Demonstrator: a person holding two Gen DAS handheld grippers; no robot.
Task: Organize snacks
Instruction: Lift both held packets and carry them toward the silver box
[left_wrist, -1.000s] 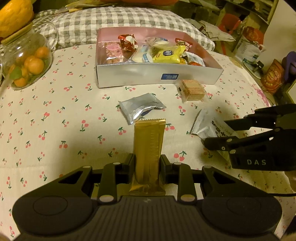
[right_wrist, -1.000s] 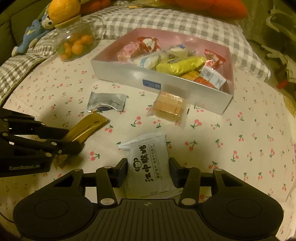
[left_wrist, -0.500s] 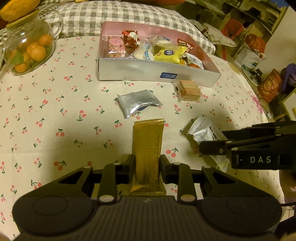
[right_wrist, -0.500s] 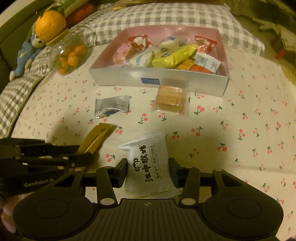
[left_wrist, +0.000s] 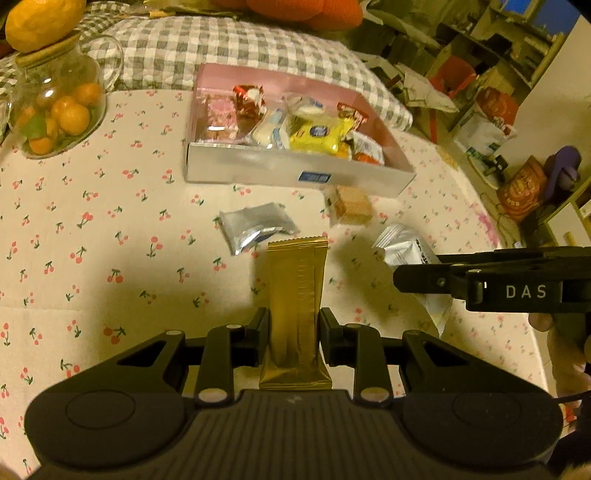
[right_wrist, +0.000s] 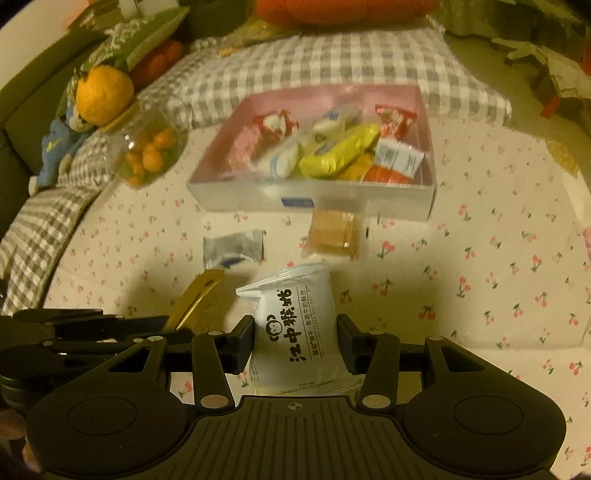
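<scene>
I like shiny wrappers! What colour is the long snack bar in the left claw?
Gold. The snack bar shows best in the left wrist view.

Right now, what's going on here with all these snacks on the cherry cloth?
A person is tidying snacks with two hand-held tools. The left tool is clamped on a gold snack bar, and the right tool grips a white biscuit packet; both are lifted off the cherry-print cloth. Ahead sits a pink-lined box already holding several snacks. A silver packet and a clear-wrapped wafer pack lie loose in front of it.
</scene>
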